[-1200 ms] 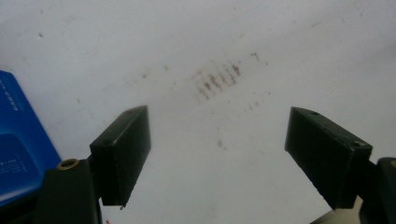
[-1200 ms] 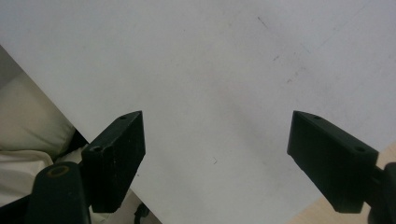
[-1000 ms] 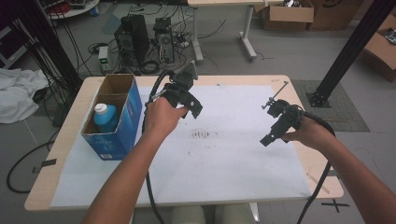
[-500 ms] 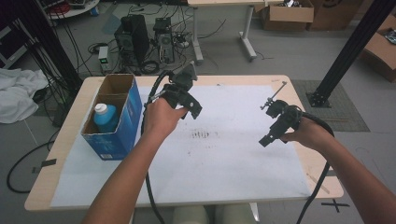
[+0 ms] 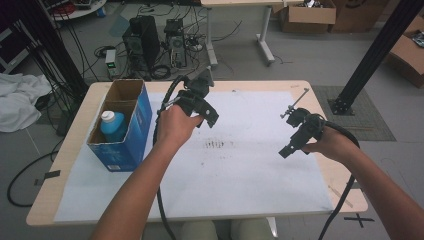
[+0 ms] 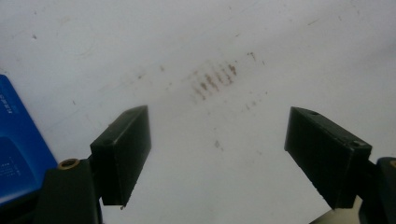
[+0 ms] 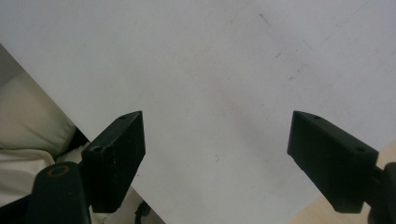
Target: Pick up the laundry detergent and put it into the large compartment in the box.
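Upright blue-capped bottle (image 5: 113, 126) inside blue box (image 5: 131, 131)

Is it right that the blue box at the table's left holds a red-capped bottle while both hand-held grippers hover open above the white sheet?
Not quite: the high view shows the bottle in the blue box has a white cap, not red. Both hand-held grippers, left and right, do hover open above the white sheet.

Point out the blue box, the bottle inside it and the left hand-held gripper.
blue box (image 5: 131, 134), high view, its long blue side wall
bottle (image 5: 113, 126), high view, its blue shoulder below the white cap
left hand-held gripper (image 6: 217, 158), left gripper view, midway between its open jaws
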Tool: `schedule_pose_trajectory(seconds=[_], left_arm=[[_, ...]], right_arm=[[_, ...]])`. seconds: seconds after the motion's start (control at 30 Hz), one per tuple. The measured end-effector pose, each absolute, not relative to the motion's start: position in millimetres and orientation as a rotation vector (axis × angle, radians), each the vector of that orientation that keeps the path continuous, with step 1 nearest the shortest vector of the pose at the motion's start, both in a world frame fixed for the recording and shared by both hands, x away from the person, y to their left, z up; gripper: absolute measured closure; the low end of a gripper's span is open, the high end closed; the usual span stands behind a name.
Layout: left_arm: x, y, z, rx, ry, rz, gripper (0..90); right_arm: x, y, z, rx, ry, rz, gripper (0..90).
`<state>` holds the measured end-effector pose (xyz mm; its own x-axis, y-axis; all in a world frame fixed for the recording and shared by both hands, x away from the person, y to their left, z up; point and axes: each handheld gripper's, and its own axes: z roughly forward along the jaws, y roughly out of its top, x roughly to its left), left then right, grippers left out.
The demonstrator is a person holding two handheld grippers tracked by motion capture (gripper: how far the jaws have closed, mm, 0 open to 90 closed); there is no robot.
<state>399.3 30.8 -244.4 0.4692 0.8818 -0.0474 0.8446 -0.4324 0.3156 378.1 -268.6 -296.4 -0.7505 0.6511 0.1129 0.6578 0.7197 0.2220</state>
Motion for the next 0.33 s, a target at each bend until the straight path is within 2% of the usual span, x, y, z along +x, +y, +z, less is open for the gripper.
schedule_pose_trajectory(seconds=[0.33], left_arm=[[398.9,30.0,-244.7,2.430,1.467,0.184,23.5]], right_arm=[[377.1,-269.9,-297.8,-1.097,-2.889,-0.391,19.2]])
